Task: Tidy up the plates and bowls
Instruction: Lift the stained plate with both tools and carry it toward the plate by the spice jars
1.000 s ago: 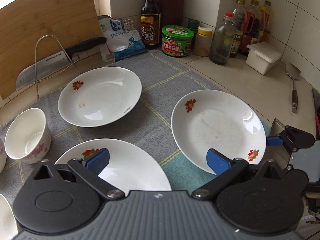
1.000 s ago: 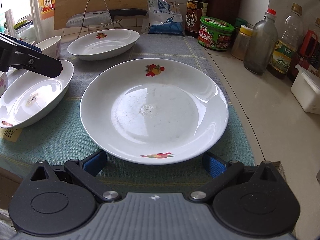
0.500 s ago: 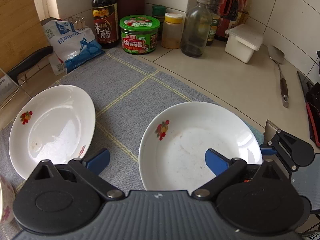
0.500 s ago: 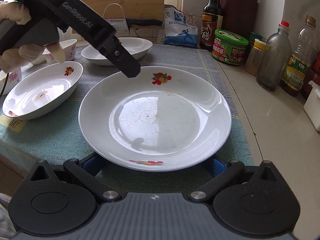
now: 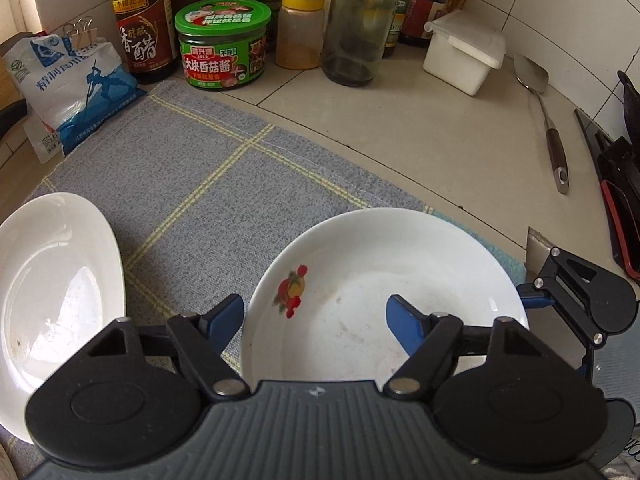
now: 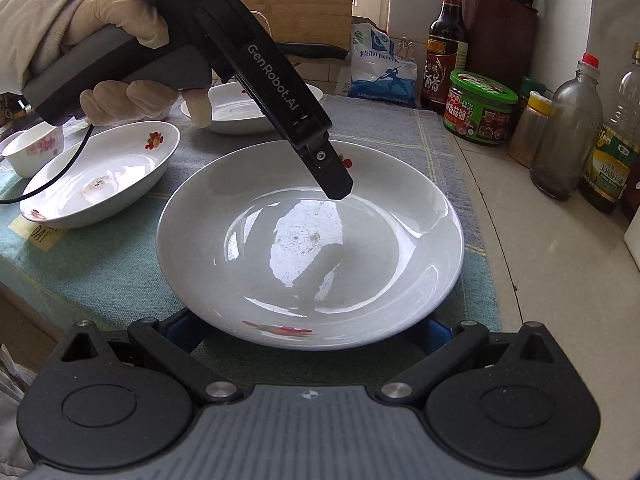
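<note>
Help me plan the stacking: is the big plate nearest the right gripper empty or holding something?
Empty. The big plate shows only a glossy bare bottom with faint smudges; the left gripper hovers open above it.

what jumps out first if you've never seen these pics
The big white plate fills the middle of the right wrist view, with the left claw angled down over its far side, held by a gloved hand. Behind it, the green-lidded jar and dark vinegar bottle stand at the wall.
</note>
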{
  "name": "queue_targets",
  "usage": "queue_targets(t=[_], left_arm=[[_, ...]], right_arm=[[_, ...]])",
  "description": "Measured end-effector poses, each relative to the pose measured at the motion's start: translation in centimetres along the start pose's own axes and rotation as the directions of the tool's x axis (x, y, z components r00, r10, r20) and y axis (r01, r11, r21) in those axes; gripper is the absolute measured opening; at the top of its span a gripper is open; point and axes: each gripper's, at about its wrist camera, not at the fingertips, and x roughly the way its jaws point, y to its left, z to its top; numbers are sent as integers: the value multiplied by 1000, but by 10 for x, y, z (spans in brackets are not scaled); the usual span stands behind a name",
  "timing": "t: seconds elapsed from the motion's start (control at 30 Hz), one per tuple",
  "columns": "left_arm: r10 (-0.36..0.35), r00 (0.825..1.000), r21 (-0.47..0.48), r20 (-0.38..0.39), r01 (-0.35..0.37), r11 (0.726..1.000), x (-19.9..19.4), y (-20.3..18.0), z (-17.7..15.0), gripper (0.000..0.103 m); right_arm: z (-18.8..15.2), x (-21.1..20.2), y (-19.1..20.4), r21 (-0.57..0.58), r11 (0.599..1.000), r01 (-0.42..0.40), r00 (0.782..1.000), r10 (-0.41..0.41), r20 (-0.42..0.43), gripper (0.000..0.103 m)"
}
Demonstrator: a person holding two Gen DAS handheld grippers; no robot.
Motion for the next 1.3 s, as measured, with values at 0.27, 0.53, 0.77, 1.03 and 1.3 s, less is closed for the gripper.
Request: queue_targets(t=[0.27, 0.53, 0.77, 1.03, 1.3], left_arm=[[-34, 999, -18, -20, 34, 999, 5, 5, 6, 73], [-42, 999, -25, -18, 42, 999, 5, 8, 6, 72], [-25, 1000, -31, 8, 26, 999, 6, 17, 17, 72], [13, 999, -31, 48, -12, 999, 12, 31, 41, 72], [36, 997, -33, 64, -34, 999, 27, 41, 61, 72]], right_arm=[[3, 1, -2, -2, 1000, -11, 1000, 11, -16, 103], [8, 2, -7, -4, 1000, -29, 999, 28, -41, 103], [19, 10, -19, -34, 999, -28, 999, 27, -36, 103], [37, 28, -43, -58, 998, -27, 1000, 26, -18, 103], [48, 46, -63, -68, 997, -21, 1000, 19, -23, 103]])
